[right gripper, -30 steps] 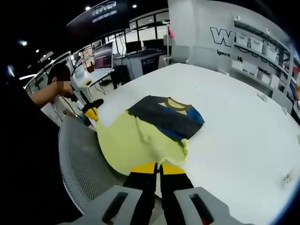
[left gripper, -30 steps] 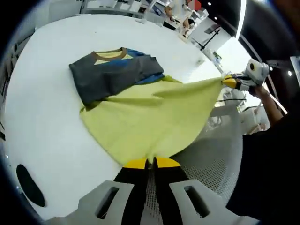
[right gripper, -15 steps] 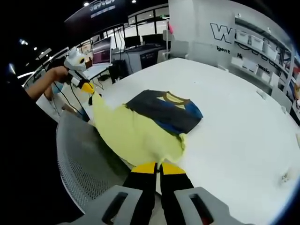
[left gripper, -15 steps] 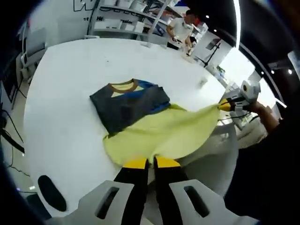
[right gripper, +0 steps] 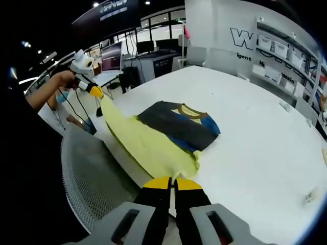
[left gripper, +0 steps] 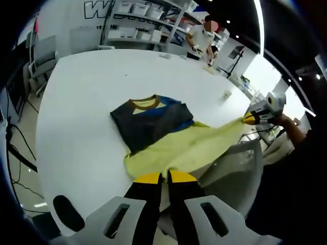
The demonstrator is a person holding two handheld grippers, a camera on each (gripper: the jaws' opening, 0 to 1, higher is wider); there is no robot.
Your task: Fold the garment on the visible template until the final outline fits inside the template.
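On the white desk (left gripper: 76,117) lies the garment (left gripper: 153,125): its grey and blue upper part with a brown collar rests flat, and the yellow lower part (left gripper: 189,150) is lifted off the desk edge. The left tongs (left gripper: 159,177) are clenched on the yellow hem at 6 o'clock in the left gripper view. The right tongs (right gripper: 171,183) grip the hem's other corner. A mesh chair (right gripper: 87,189) stands beside the desk.

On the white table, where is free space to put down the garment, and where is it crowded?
The white table is bare beyond the garment collar and on both sides. The near edge is crowded: left tongs and right tongs hold the yellow hem over a mesh chair.
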